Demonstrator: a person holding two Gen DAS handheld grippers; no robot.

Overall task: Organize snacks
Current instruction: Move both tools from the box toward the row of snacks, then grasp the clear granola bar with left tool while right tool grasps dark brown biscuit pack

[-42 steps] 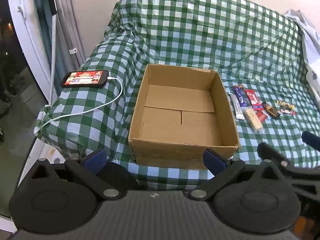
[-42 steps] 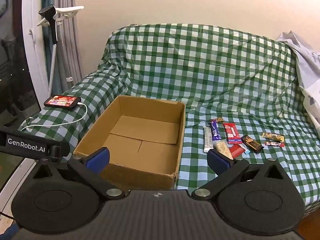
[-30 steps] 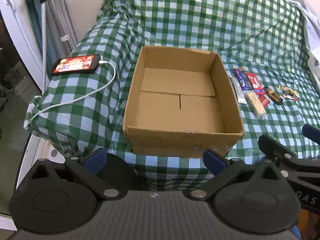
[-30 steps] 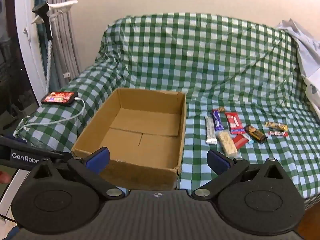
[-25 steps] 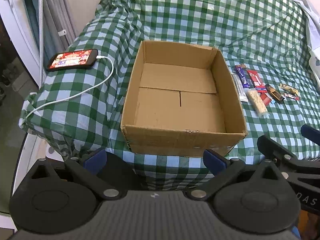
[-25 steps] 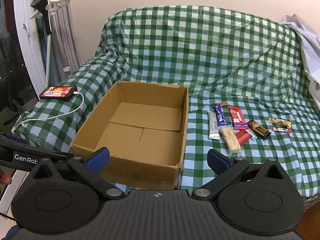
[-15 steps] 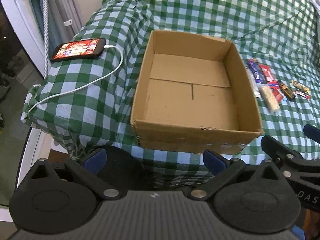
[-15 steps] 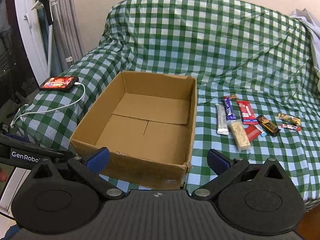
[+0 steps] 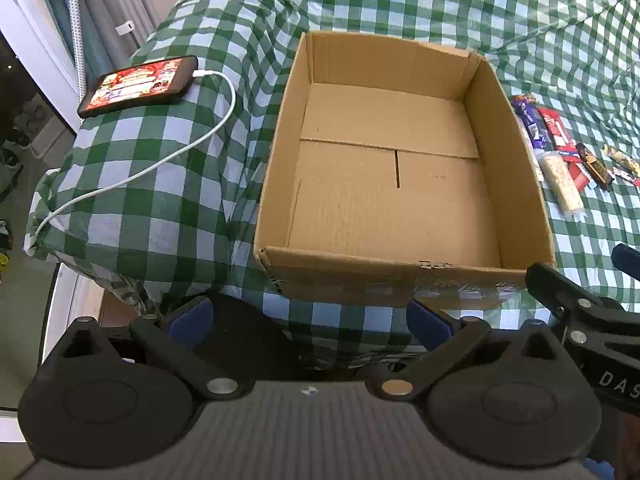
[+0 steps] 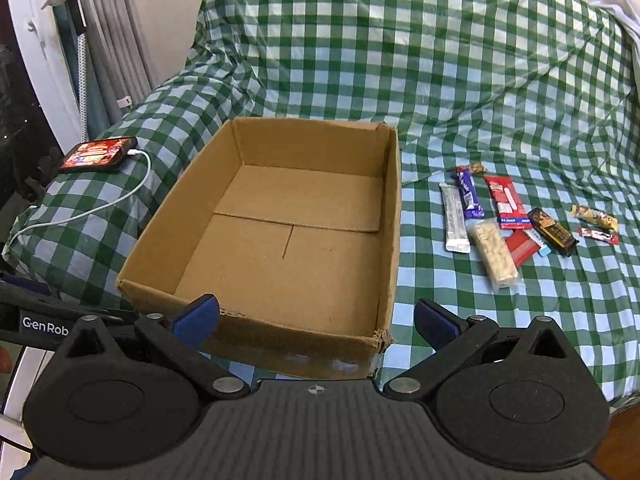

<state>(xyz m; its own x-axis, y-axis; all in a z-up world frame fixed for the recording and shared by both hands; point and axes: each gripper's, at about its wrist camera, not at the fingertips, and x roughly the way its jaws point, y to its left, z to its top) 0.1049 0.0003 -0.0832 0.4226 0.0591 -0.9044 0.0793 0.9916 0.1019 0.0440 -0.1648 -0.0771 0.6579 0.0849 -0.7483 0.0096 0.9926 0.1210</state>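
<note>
Cardboard, plain brown and open-topped, makes up the box point(image 10: 280, 240) sitting empty on the green-checked sofa cover point(image 10: 400, 60). The snacks point(image 10: 516, 220) lie in a loose cluster on the cover just beyond the box's right wall, none of them inside it yet. Most are slim bars with their long axes running away from the cameras, roughly parallel to that wall: a silver one point(image 10: 454, 218) nearest the box, a purple one point(image 10: 470, 194) beside it, a red pack point(image 10: 506, 202), a clear pack of pale pieces point(image 10: 496, 254) closest to the fingers, and a dark bar point(image 10: 554, 232) lying askew.

From the right gripper point(image 10: 316, 320) the cluster lies ahead and to the right; from the left gripper point(image 9: 308, 318) it sits far off at the right edge, with the box between, so the right hand looks better placed. Both pairs of fingers stand wide apart and hold nothing. A phone point(image 9: 138, 84) charges on the armrest, left of the box.
</note>
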